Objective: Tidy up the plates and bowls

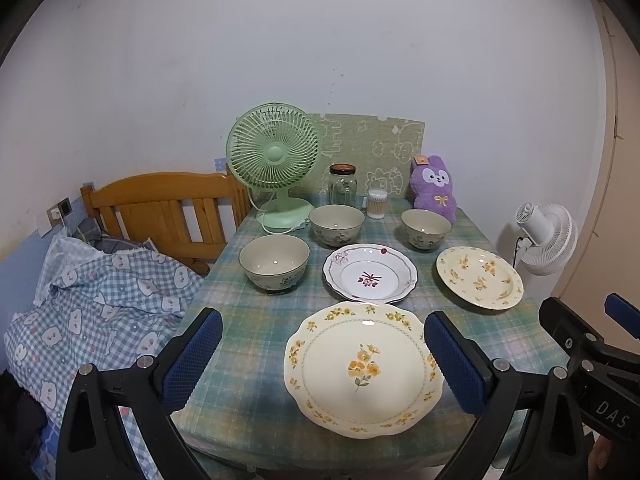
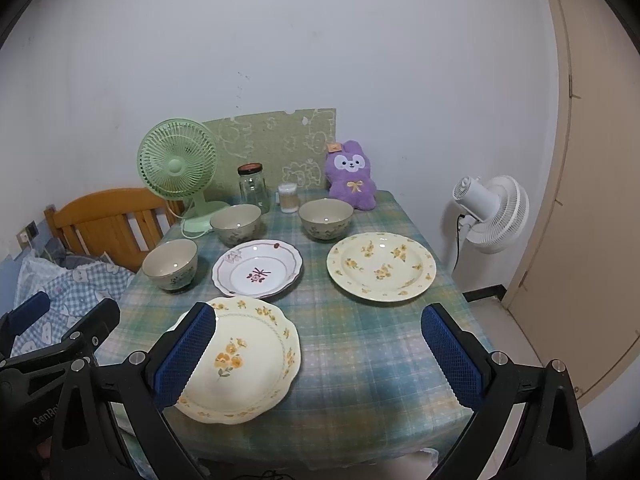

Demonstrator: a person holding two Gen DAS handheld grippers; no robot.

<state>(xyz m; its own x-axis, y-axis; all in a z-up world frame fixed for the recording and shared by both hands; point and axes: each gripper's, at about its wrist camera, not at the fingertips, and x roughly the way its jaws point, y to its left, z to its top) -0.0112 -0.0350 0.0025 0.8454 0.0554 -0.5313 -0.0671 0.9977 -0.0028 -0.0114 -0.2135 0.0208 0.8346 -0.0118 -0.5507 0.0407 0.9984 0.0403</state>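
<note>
Three plates and three bowls sit on the checked tablecloth [image 1: 248,332]. A large cream plate with yellow flowers [image 1: 362,368] [image 2: 240,360] lies at the front. A white plate with a maroon rim [image 1: 370,274] [image 2: 258,268] lies behind it. A cream deep plate with yellow flowers [image 1: 480,276] [image 2: 380,266] lies to the right. One bowl sits at the left [image 1: 274,262] [image 2: 170,264], one in the middle [image 1: 336,224] [image 2: 236,224], one at the right [image 1: 426,228] [image 2: 325,218]. My left gripper [image 1: 320,364] is open, held above the front plate. My right gripper [image 2: 316,356] is open and empty, to the right of that plate.
A green desk fan [image 1: 274,156], a glass jar [image 1: 342,185], a cotton swab box [image 1: 377,203] and a purple plush rabbit [image 1: 434,188] stand along the back of the table. A wooden bed frame [image 1: 160,208] and checked bedding [image 1: 100,300] lie left. A white floor fan [image 2: 490,212] stands right.
</note>
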